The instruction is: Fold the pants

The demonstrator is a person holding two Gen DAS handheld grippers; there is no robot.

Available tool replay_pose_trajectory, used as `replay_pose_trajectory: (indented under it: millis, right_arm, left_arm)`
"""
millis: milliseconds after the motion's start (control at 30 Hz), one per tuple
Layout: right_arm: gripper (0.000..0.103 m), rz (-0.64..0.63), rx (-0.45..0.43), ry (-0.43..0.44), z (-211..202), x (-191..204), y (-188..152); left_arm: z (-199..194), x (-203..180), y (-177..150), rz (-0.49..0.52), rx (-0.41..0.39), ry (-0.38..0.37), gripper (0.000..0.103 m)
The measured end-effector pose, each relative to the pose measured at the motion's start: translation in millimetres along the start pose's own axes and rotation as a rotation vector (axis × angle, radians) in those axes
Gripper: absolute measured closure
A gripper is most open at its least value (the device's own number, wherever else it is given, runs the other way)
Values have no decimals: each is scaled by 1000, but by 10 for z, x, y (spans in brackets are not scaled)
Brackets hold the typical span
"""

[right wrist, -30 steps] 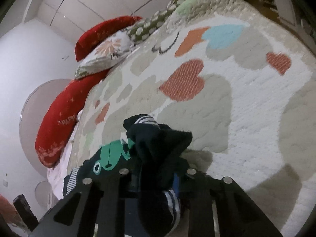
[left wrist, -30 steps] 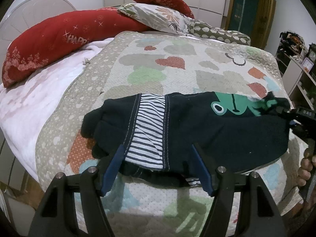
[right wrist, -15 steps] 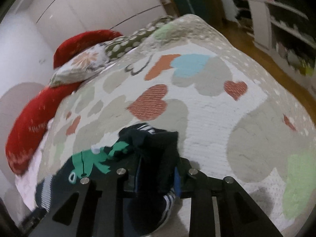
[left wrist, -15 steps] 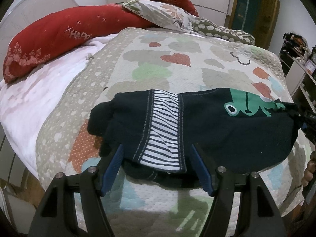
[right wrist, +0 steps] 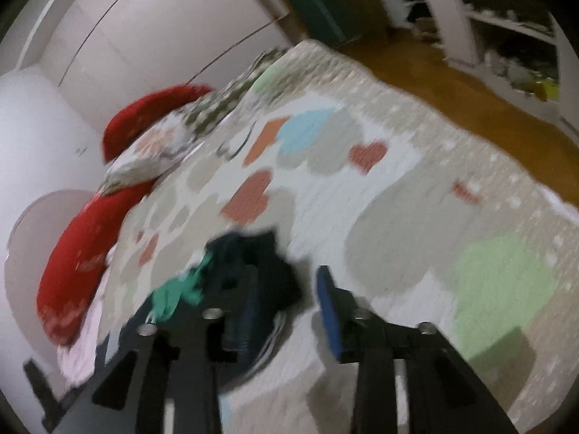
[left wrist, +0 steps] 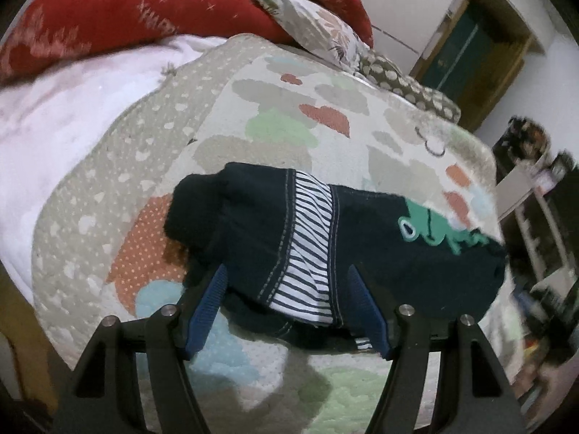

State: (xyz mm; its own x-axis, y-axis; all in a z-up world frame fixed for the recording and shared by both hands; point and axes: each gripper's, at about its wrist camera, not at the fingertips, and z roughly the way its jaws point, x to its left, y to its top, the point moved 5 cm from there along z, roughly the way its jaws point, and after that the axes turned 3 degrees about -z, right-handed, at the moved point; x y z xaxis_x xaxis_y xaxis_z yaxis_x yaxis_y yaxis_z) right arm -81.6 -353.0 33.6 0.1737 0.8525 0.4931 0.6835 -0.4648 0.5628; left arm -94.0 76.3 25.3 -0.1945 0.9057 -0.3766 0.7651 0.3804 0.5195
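Left wrist view: one pair of dark pants (left wrist: 362,249) lies folded across the near part of the bed, on one patterned quilt (left wrist: 275,133) — a striped panel and a green frog print show on top. The left gripper (left wrist: 287,302) straddles the near edge of the pants; its jaws stand wide, and whether the blue pads press the cloth cannot be told. Two red pillows (left wrist: 119,14) and one floral pillow (left wrist: 318,29) lie at the bed's far end; a pink blanket (left wrist: 68,108) lies at left.

Right wrist view, blurred: the right gripper (right wrist: 286,303) has just been opening — its jaws are released, the pants' end (right wrist: 253,264) bunched against the left pad, clear of the right one. Shelving (right wrist: 499,25) stands beyond the quilt.
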Motion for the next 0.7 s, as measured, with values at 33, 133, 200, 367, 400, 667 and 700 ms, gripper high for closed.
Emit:
replay_pose_trajectory:
  millis: [33,133,200,367,400,667,700]
  right_arm:
    - [53,-11,16,13,24,45,-72]
    - [51,-40,74,25,152,146,-259]
    - [51,-47,101,15,239,162,-347]
    - [51,-44,110,3,316,183,-399]
    - [51,-39,109,13,313,199,-387]
    - [51,-30,121,105,259,381,-493]
    - [51,-34,123,109,263,417,-506]
  left_arm:
    - [0,49,8,-28,10,-16,35]
    - [12,166,2,-82,30,-27,35]
    - [40,223,-8,-107,48,-30,35]
    - [92,196,-1,-133,84,-65,34]
    - [111,153,-7,-133,104,-91,34]
    - [372,23,-37,-221,245,-213,42]
    - [377,20,-29,-215,245,-195,63]
